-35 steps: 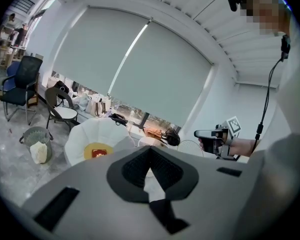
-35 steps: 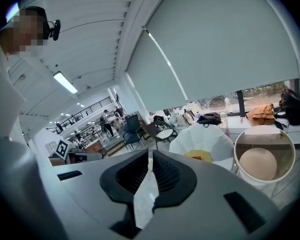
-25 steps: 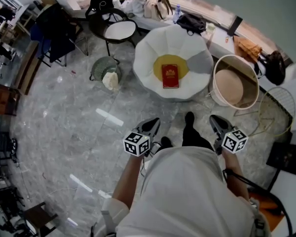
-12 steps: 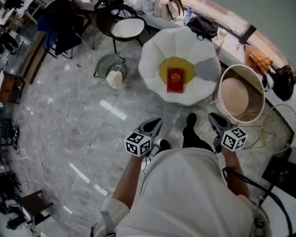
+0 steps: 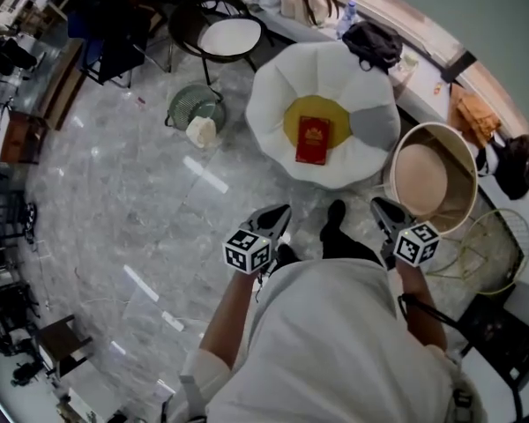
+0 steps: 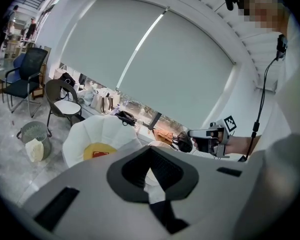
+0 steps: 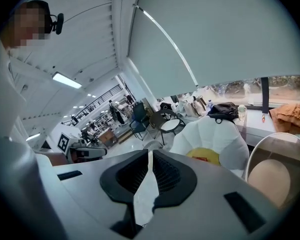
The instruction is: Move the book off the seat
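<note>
While standing just short of the seat [image 5: 278, 82], holds left gripper [image 5: 277, 215] and right gripper [image 5: 381, 206] out in front, one to either side of the shoes [image 5: 335, 214]. Aims both toward the seat, well apart from it. Has the left jaws clenched flat together, with nothing between them. Has the right jaws clenched too, bar a hairline slit, likewise on nothing. Touches no part of the seat with either.

Next out, the seat itself: white, petal-shaped, with a yellow cushion [image 5: 310, 113] at its middle. On that cushion, toward the seat's near edge, the book [image 5: 312, 141]: red, lying flat, untouched.

Just beside the seat, on the right gripper's side, a round tub [image 5: 420, 179] with a pale beige inside. On the seat's other side, near it on the grey floor [image 5: 115, 218], a wire bin [image 5: 189, 106] with a white bag [image 5: 200, 131] at its near edge.

Beyond the seat, off its far left, a black chair [image 5: 232, 36] with a white pad. Behind the seat's back, a black bag [image 5: 373, 42]; touching the seat or not, cannot tell.
</note>
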Demonstrator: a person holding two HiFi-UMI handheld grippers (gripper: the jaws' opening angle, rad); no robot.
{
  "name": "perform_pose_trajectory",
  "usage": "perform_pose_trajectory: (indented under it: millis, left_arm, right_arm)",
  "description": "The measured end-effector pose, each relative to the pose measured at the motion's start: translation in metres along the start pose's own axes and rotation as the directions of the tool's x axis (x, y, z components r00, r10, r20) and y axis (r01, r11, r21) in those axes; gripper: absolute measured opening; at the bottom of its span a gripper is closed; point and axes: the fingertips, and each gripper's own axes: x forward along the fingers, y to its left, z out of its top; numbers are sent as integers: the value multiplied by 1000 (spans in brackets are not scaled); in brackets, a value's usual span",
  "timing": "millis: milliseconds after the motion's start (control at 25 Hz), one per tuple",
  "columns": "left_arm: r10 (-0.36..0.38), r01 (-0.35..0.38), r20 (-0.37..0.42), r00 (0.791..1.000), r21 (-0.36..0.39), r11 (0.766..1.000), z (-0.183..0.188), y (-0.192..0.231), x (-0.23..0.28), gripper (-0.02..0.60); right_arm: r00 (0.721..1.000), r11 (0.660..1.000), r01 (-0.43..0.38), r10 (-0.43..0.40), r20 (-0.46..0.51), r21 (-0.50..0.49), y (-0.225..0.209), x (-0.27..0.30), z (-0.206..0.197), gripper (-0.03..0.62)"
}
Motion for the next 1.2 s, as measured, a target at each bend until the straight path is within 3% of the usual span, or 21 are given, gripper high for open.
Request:
perform_pose_trajectory:
  millis: [240, 600, 1200]
  left_arm:
    - [42, -41, 12, 999, -59, 997, 19, -3, 40, 2]
    - [111, -114, -32, 993, -80, 990, 24, 7, 86, 2]
    - [62, -73, -158, 985, -63, 995, 8, 77, 150, 2]
  right_arm:
    - [996, 998, -50, 47, -72, -38, -44, 14, 24, 51]
    - [982, 992, -108, 97, -160, -60, -95, 36, 30, 51]
    - [981, 1000, -11, 11, -194, -1, -139, 96, 4, 51]
